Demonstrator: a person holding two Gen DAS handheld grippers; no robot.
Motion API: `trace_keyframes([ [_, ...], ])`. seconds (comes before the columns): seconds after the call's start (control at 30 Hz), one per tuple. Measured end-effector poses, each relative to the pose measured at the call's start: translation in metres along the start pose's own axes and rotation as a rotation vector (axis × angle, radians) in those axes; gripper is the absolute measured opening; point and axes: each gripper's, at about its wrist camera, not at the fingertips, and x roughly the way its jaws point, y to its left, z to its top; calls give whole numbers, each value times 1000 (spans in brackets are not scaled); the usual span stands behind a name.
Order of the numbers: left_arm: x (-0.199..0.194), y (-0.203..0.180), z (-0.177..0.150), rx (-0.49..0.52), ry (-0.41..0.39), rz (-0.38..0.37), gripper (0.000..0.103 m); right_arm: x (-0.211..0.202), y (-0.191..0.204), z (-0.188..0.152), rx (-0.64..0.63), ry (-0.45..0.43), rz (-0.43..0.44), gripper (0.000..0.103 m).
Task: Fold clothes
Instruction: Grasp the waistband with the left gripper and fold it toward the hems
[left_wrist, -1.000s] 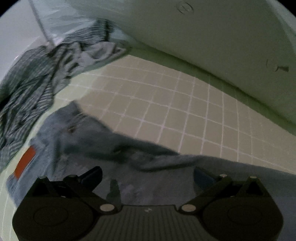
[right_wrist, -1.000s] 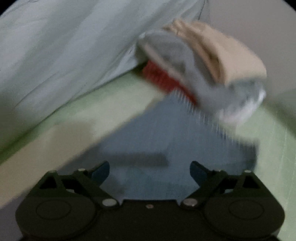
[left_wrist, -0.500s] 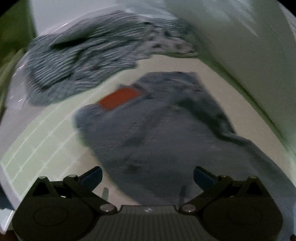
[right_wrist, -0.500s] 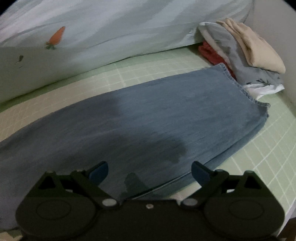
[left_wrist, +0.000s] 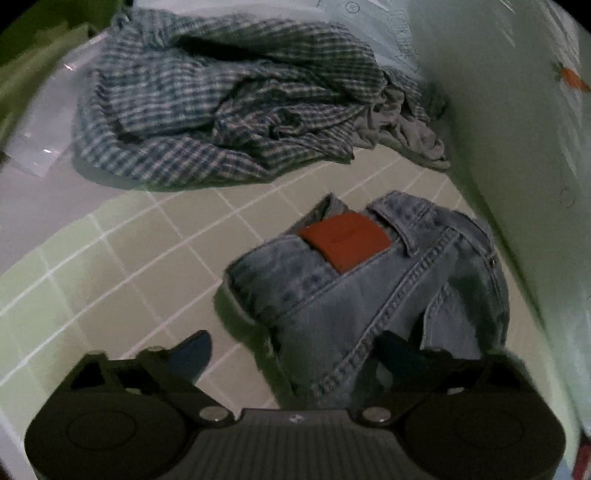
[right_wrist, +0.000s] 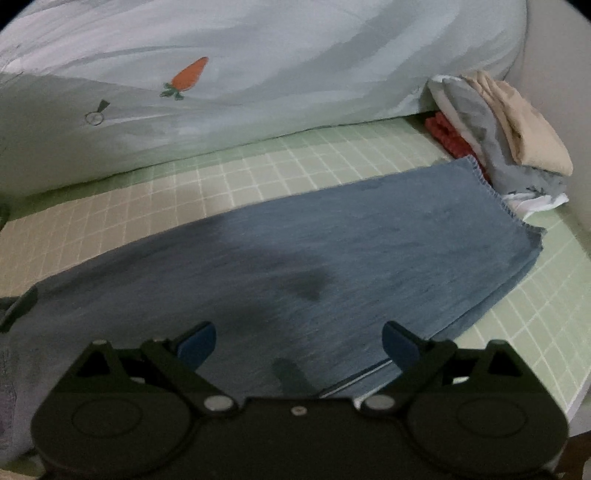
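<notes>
Directly ahead of the left gripper (left_wrist: 291, 354) the waistband end of the jeans (left_wrist: 373, 295) is found, bunched on the bed (left_wrist: 122, 266). The jaws are closing from a wide stance; the denim side seam runs up between them, but the pads are not yet seen pressing on cloth, so nothing is judged to be held. Just beyond, the orange-red patch (left_wrist: 343, 242) marks the back of the waistband.

From the right gripper (right_wrist: 299, 343), whose jaws stand wide with only flat denim under them and nothing gripped, the legs of the jeans (right_wrist: 332, 258) are seen stretching away toward the hem (right_wrist: 495, 192) at the upper right. The long axis of the garment is thus laid across the bed from one gripper to the other: waist nearer the left hand, hem nearer the right. A fold along that axis would probably call for a waist grasp by the left and a hem-side grasp by the right.

Farther off, a crumpled checked shirt (left_wrist: 221, 107) lies well apart from the waistband, a folded stack (right_wrist: 498, 133) sits just beside the hem, and a carrot-print pillow (right_wrist: 258, 74) runs along the far edge.
</notes>
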Motion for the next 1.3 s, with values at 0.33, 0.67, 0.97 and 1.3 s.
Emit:
trace_keyframes([
  [0.33,-4,-16,11,103,-73,-61,20,-12,28,-39,-112,28,-27,98],
  [0.67,-69,-111,-12,381,-270,-228,15,-7,-21,-29,4,-32,40,98],
  [0.97,-83,-221,-112,507,-209,-334,14,18,-109,-14,86,-18,89,98],
  [1.3,3,-254,-227,496,48,-152,14,44,-179,-9,-26,1,80,98],
])
